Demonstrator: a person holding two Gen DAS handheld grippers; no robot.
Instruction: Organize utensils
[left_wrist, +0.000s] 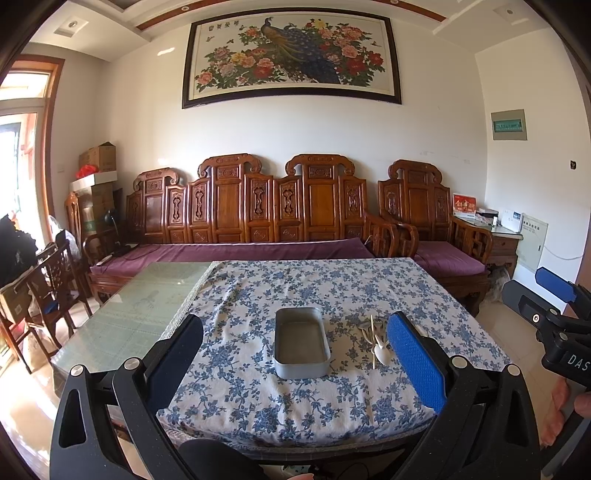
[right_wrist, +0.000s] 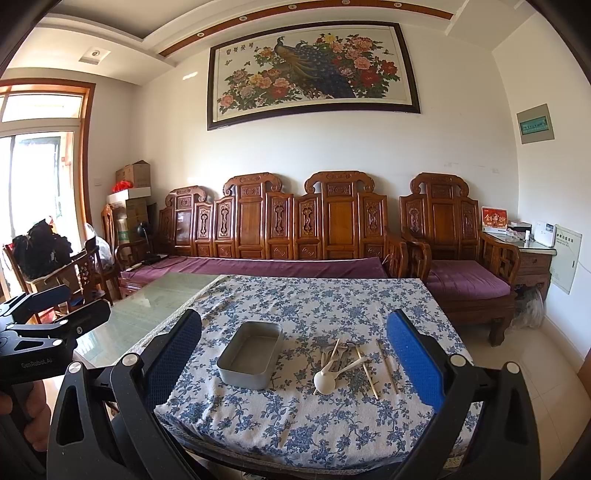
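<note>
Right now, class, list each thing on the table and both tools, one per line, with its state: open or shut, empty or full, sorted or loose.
Metal tin: open, lidless, empty, resting flat on the cloth.
Utensils: loose heap beside the tin, none sorted yet.
White spoon: lying on the heap, bowl end nearest the camera.
Chopsticks: lying flat, scattered.
Left tool: open, holding nothing.
Right tool: open, holding nothing.

Blue-flowered white cloth (right_wrist: 314, 417) at centre; grey tin (right_wrist: 251, 356); cream spoon (right_wrist: 327, 378); purple sofa cushions (right_wrist: 255, 266) across mid-frame.
</note>
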